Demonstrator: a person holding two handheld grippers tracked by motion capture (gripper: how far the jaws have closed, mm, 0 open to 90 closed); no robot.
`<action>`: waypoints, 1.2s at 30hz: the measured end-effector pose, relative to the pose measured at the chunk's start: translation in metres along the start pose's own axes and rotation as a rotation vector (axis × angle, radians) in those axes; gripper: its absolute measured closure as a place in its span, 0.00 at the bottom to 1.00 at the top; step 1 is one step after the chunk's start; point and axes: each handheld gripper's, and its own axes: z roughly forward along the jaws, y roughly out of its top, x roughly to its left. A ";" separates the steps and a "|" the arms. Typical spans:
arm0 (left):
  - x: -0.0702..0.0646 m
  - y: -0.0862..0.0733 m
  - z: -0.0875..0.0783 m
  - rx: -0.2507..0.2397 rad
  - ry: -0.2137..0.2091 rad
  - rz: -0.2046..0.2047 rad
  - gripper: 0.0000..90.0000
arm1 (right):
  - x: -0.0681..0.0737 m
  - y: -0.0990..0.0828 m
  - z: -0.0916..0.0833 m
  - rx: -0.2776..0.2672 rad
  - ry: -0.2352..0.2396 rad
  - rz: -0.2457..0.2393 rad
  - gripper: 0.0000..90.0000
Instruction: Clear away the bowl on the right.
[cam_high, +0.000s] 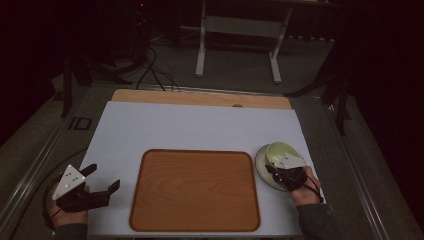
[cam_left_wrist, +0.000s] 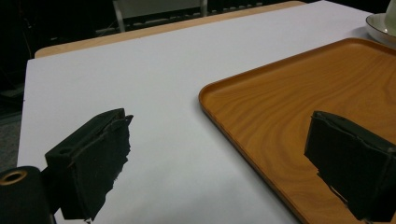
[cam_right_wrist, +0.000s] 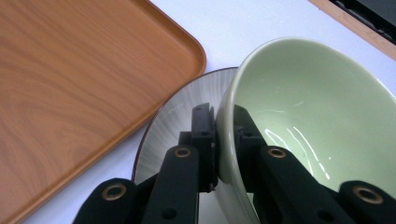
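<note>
A pale green bowl (cam_high: 281, 152) (cam_right_wrist: 308, 107) rests tilted on a grey plate (cam_high: 265, 172) (cam_right_wrist: 175, 121) at the right of the white table. My right gripper (cam_high: 276, 169) (cam_right_wrist: 223, 126) is shut on the bowl's near rim, one jaw outside the wall and one inside. An empty wooden tray (cam_high: 195, 190) (cam_left_wrist: 299, 93) (cam_right_wrist: 70, 84) lies in the middle near the front edge. My left gripper (cam_high: 102, 181) (cam_left_wrist: 219, 154) hovers open at the front left, beside the tray's left edge, with nothing between its jaws.
A white sheet (cam_high: 190, 125) covers the table, with a wooden strip (cam_high: 200, 97) showing at its far edge. Beyond the table stand a white metal frame (cam_high: 240, 40) and cables (cam_high: 155, 70) on the dark floor.
</note>
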 end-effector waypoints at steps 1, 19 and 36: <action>0.000 0.000 0.000 -0.001 0.001 -0.002 0.07 | 0.000 0.000 0.000 0.000 0.000 0.000 0.92; 0.001 0.000 -0.001 -0.004 0.003 -0.008 0.07 | 0.001 0.012 -0.008 -0.024 -0.005 -0.036 0.91; 0.001 -0.001 -0.001 -0.006 0.006 -0.012 0.07 | 0.003 0.025 -0.013 -0.041 -0.008 -0.082 0.91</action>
